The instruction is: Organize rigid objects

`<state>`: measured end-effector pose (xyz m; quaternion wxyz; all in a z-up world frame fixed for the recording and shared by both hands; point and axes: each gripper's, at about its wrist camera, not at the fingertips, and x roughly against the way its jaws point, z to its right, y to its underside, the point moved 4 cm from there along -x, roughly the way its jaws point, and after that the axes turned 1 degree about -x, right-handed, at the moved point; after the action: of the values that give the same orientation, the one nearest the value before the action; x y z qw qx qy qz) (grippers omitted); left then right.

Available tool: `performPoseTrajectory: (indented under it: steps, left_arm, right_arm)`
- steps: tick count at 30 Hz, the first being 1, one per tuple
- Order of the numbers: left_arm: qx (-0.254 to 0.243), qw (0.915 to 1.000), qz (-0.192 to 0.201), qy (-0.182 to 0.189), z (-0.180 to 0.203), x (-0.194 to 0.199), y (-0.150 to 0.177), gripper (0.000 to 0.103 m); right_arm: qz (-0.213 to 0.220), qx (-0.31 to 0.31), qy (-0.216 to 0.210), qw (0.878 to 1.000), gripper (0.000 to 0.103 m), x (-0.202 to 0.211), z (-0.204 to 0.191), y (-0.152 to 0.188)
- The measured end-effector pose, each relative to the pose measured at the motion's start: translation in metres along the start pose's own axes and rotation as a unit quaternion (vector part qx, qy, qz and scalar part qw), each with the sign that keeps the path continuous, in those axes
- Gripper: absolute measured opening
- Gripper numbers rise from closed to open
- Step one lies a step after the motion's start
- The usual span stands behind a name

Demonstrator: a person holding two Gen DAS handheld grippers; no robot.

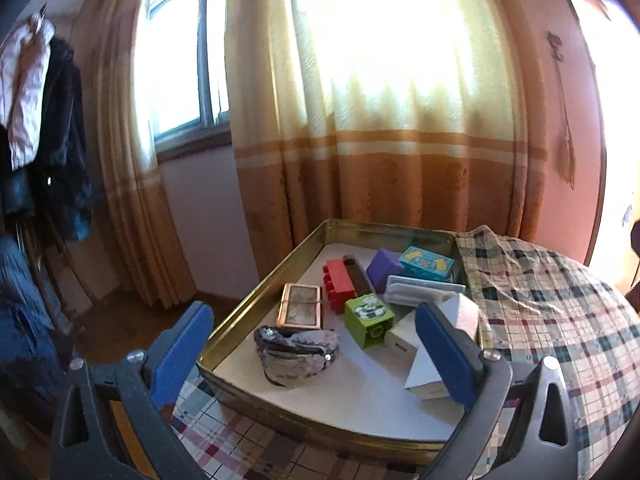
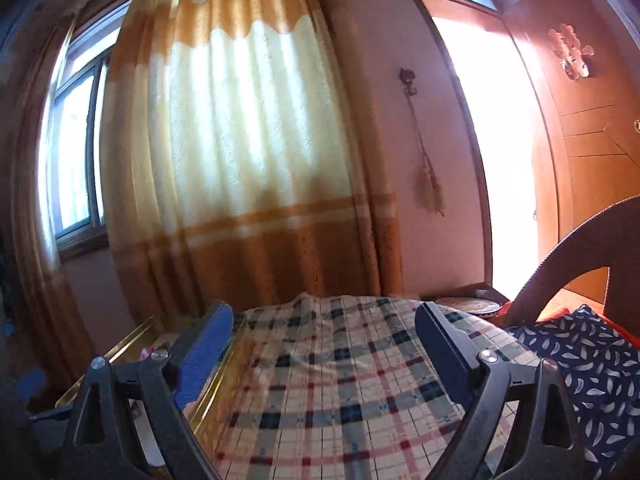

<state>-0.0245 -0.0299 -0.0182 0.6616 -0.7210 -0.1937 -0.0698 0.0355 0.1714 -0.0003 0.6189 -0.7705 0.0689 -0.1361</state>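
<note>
The left claw [image 1: 316,354] hangs wide and holds nothing, its blue pads [image 1: 182,356] spread over the near end of a brass-coloured tin [image 1: 256,294]. The tin sits on a counter covered by a plaid cloth [image 1: 552,312], and its floor is lined white.

Inside the tin, nearest the left claw, lies a grey hair clip [image 1: 296,354]. Behind it a small framed box [image 1: 301,306] lies flat near the left wall. A red brick [image 1: 339,286] sits just right of that box, with a dark comb-like strip [image 1: 358,276] touching its far side. A green brick [image 1: 370,318] with a printed top stands just in front of the red one. Further back are a purple block [image 1: 384,268] and a teal brick [image 1: 426,262], side by side near the far wall. A white ridged piece [image 1: 424,290] lies in front of those two. White boxes [image 1: 424,372] crowd the right side of the tin, partly hidden behind the right pad; how many there are is hard to tell.

The right claw [image 2: 324,354] is also wide and holds nothing, poised over bare plaid cloth to the right of the tin, whose edge [image 2: 132,340] shows at the left of that view. A dark blue patterned cloth [image 2: 592,368] lies at the right edge, beside a chair back [image 2: 580,240]. A striped curtain [image 1: 380,100] hangs behind the counter.
</note>
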Motion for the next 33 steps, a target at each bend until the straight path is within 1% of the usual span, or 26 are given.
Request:
performPoseTrajectory:
  steps: [2, 4, 5, 6, 8, 10, 13, 17, 22, 30, 33]
  left_arm:
    - [-0.003, 1.0, 0.004, -0.003, 0.001, 0.002, -0.001, 0.103]
    - [0.008, 1.0, 0.005, 0.0, -0.004, 0.002, -0.001, 0.103]
    - [0.014, 0.9999, 0.004, 0.003, -0.006, 0.001, -0.002, 0.103]
    - [0.02, 0.9998, 0.002, 0.007, -0.008, 0.0, -0.001, 0.103]
    - [0.029, 0.9995, 0.0, 0.013, -0.01, 0.0, 0.0, 0.103]
    - [0.031, 0.9994, 0.003, 0.017, -0.01, 0.002, 0.001, 0.103]
    - [0.02, 0.9996, 0.007, 0.021, -0.005, 0.003, 0.001, 0.103]
    - [-0.001, 0.9996, 0.011, 0.026, 0.005, 0.005, 0.001, 0.103]
    - [0.004, 0.9996, -0.008, 0.027, 0.003, -0.002, 0.002, 0.103]
    - [0.005, 0.9998, 0.008, 0.02, 0.002, 0.005, 0.002, 0.103]
    - [0.014, 0.9998, 0.004, 0.016, -0.003, 0.003, 0.002, 0.103]
  right_arm:
    - [0.007, 0.012, -0.005, 1.0, 0.094, 0.008, -0.004, 0.001]
    - [0.024, 0.032, -0.011, 0.999, 0.095, 0.016, -0.014, 0.001]
    - [0.03, 0.043, -0.009, 0.999, 0.096, 0.018, -0.019, 0.001]
    - [0.034, 0.055, -0.007, 0.998, 0.1, 0.019, -0.024, 0.002]
    - [0.029, 0.075, -0.009, 0.997, 0.102, 0.016, -0.032, 0.004]
    - [0.012, 0.086, -0.013, 0.996, 0.102, 0.01, -0.038, 0.006]
    - [-0.004, 0.076, -0.015, 0.997, 0.102, 0.003, -0.033, 0.006]
    - [-0.005, 0.065, -0.018, 0.998, 0.102, 0.006, -0.025, 0.007]
    - [-0.007, 0.074, -0.023, 0.997, 0.102, 0.005, -0.03, 0.009]
    - [-0.006, 0.069, -0.024, 0.997, 0.102, 0.005, -0.028, 0.009]
    - [-0.006, 0.067, -0.024, 0.997, 0.102, 0.004, -0.027, 0.008]
